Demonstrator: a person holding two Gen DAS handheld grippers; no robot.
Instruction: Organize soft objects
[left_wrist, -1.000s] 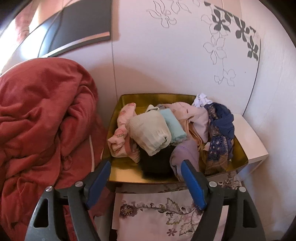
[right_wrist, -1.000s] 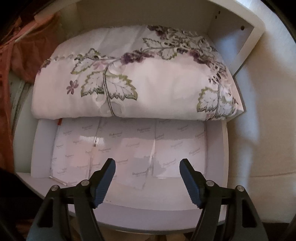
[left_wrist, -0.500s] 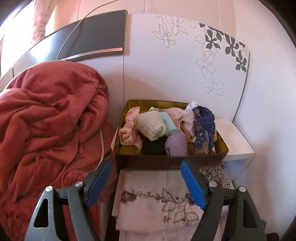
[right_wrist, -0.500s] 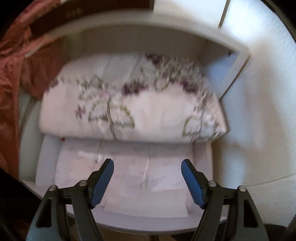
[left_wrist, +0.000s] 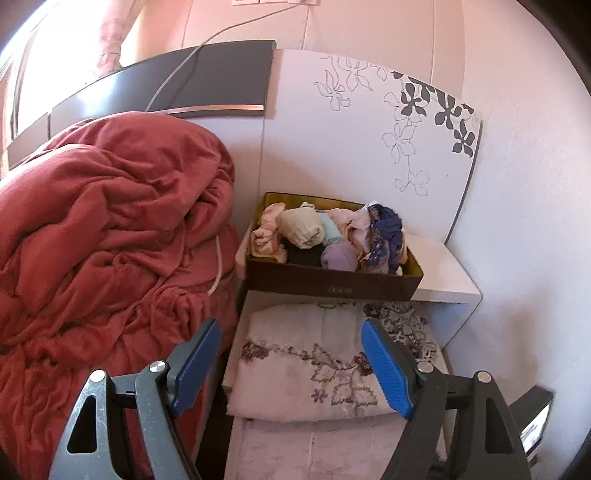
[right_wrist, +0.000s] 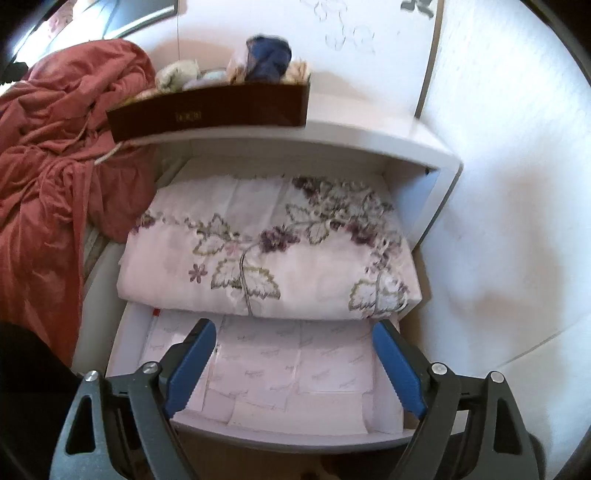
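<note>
Right gripper nearest: jaws wide apart, have just been opening, nothing between them, only the paper-lined drawer floor under them. Left gripper also spread open and empty, hanging over the same drawer.

Just beyond both grippers: folded embroidered cloth, floral pattern, lying flat in the far part of the drawer, long axis running left-right across both views, near fold edge facing the grippers. Right gripper looks nearer to it and roughly centred on that edge, so a straight push forward probably meets the fold.

Farther and higher: dark box on the white nightstand top, stuffed with rolled small garments, cream, mint, lilac, navy. Left gripper's view looks more squarely at the box.

Far left: red duvet heaped on the bed, against the box's left side.
</note>
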